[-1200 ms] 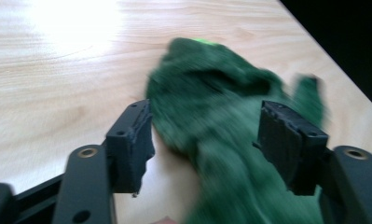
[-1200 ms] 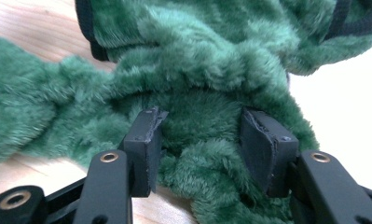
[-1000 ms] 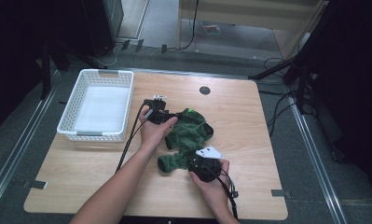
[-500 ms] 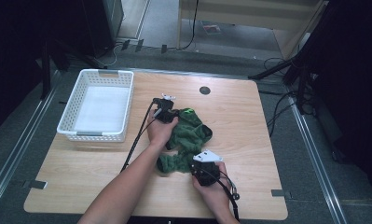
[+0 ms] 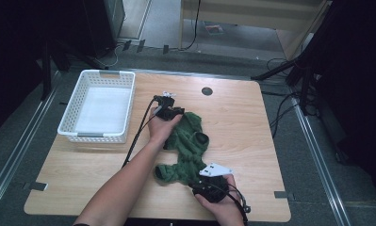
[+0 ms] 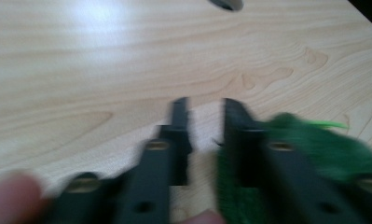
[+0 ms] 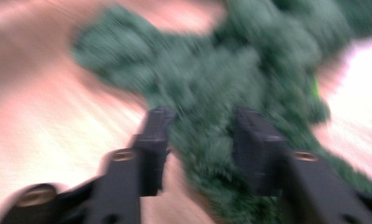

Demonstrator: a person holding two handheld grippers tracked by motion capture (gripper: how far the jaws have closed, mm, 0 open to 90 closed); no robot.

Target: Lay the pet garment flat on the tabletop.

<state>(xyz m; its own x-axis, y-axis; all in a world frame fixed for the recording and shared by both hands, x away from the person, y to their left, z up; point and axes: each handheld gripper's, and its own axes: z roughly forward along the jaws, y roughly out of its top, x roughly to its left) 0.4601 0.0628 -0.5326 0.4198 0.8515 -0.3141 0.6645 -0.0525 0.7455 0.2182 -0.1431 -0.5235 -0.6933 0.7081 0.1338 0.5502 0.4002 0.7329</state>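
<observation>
The green knit garment (image 5: 188, 150) is lying crumpled at the table's (image 5: 251, 141) centre; both the left gripper (image 6: 203, 121) and right gripper (image 7: 202, 135) are just reopening, jaws apart; loose folds are risking slipping or snagging.

A wooden table (image 5: 251, 122) with rounded corners stands on grey floor (image 5: 167, 28), pale light glaring off its top. A round dark hole (image 5: 207, 91) sits in the tabletop at 12 o'clock. Metal rails (image 5: 16, 150) run along the floor at 9 and 3 o'clock. At 12 o'clock stands a light wooden cabinet (image 5: 251, 14), with cables (image 5: 190, 33) trailing over the floor before it. A dark cabinet (image 5: 101, 19) stands at 11 o'clock. At 2 o'clock, black stand legs (image 5: 289, 70) and more cables spread out. The room's edges at 9 and 3 o'clock lie in deep shadow.
</observation>
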